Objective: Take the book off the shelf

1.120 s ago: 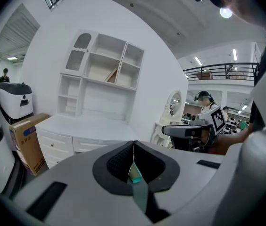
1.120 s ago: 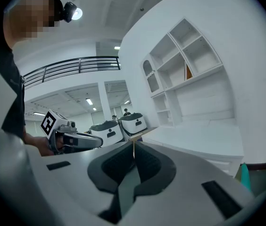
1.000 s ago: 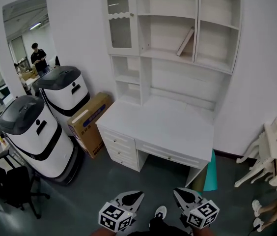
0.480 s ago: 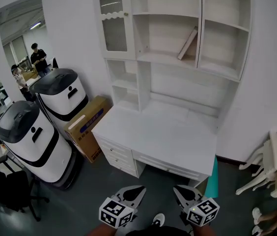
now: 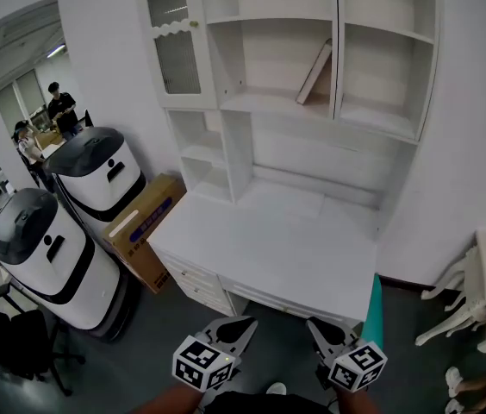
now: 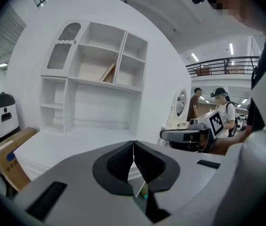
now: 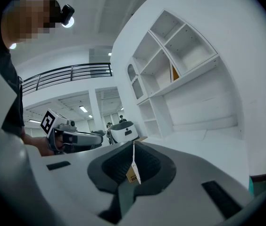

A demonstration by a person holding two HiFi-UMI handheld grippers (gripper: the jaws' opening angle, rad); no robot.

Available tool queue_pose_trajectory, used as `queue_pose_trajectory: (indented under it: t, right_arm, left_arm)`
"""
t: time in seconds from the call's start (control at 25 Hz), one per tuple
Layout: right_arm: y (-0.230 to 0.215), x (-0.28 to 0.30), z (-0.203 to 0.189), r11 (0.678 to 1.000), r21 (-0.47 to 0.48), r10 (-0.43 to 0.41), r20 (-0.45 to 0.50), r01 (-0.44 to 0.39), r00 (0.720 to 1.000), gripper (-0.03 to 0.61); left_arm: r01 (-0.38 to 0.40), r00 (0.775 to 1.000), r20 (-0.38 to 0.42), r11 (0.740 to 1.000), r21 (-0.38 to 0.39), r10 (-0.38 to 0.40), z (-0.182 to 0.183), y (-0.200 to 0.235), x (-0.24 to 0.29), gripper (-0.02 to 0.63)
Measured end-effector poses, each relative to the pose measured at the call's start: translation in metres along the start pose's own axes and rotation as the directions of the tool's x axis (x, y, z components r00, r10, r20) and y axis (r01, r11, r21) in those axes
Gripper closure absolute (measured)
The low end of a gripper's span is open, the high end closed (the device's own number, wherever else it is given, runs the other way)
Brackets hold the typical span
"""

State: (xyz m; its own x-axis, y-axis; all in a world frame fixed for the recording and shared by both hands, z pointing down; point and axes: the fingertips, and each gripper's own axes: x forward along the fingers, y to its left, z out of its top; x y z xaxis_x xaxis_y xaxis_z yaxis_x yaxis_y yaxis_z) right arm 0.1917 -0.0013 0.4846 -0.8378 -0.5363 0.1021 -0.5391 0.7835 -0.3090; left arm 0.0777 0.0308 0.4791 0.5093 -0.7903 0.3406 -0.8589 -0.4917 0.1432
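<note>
The book (image 5: 314,71) leans tilted in the upper middle bay of the shelf (image 5: 271,103), its foot on the board and its top against the divider (image 5: 336,48) at its right, with nothing else in the bay to steady it. That lean is my first worry: a nudge at the foot could slide it flat, and a push near the top could send it deeper into the bay, where I judge it would be harder to pinch. Below it the table (image 5: 264,247) stands between me and the shelf, so I must reach up and across, and a book caught by one thin edge may swing in the grip, slip out and fall onto the table. Coming in on the right side, I could also strike the divider instead of the cover. My left gripper (image 6: 133,147) and right gripper (image 7: 133,147) both hang low, well apart from the book, each with its jaws pressed together and holding nothing. If I arrive with the jaws closed like this, I will only poke the book, so they need to be spread before I get near it.
</note>
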Motion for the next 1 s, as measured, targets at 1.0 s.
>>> queue_pose_trajectory:
  t: [1.0]
  right_arm:
    - [-0.057, 0.044, 0.014, 1.0, 0.009, -0.025, -0.009, 0.025, 1.0, 0.548]
  left_arm:
    - [0.005, 1.0, 0.011, 1.0, 0.008, -0.005, 0.029, 0.055, 0.062, 0.603]
